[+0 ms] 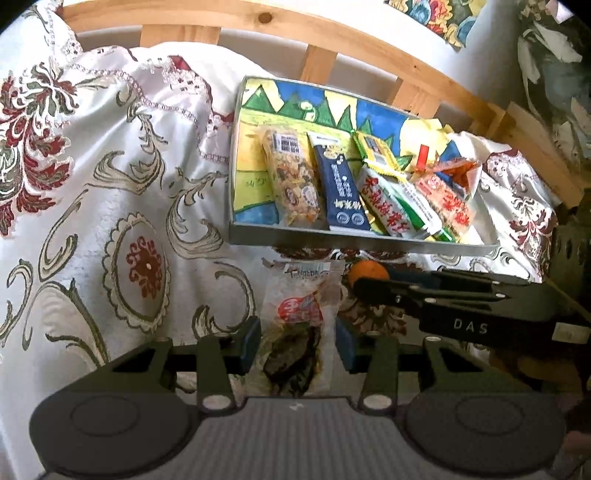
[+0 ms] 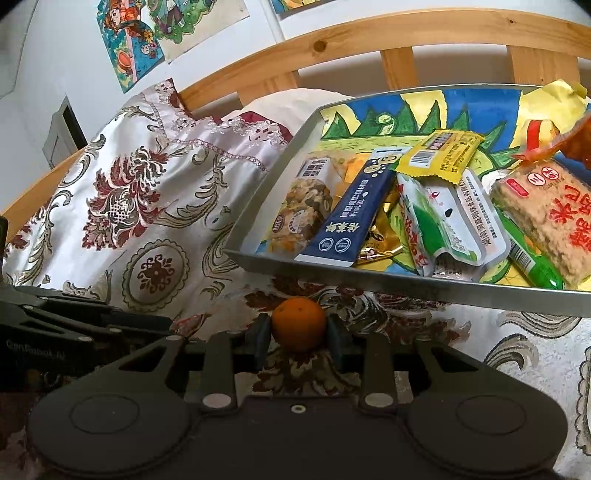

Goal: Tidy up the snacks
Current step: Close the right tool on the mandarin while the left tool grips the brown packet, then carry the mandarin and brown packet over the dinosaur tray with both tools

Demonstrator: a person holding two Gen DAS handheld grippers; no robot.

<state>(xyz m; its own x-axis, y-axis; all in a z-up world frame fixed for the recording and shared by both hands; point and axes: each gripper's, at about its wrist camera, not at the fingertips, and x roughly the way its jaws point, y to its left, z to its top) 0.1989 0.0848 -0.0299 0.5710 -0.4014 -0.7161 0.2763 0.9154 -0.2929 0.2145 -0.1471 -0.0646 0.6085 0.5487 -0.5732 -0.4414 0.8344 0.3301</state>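
My left gripper (image 1: 297, 343) is shut on a clear snack packet (image 1: 301, 314) with a red label and dark contents, held just above the cloth in front of the tray. My right gripper (image 2: 298, 334) is shut on a small orange (image 2: 299, 321), its pads pressing on both sides. That orange (image 1: 367, 271) and the right gripper's fingers (image 1: 384, 286) also show at the right of the left wrist view. The grey metal tray (image 1: 332, 236) (image 2: 406, 284), lined with a colourful drawing, holds several packets side by side: a nut bar (image 1: 291, 177), a navy packet (image 1: 341, 184) and a green-and-white one (image 2: 439, 221).
The tray rests on a white cloth with red and gold flowers (image 1: 110, 184) that covers a bed. A wooden slatted headboard (image 2: 369, 37) runs behind it, with drawings on the wall (image 2: 147, 33). The left gripper's body (image 2: 55, 332) lies at the left of the right wrist view.
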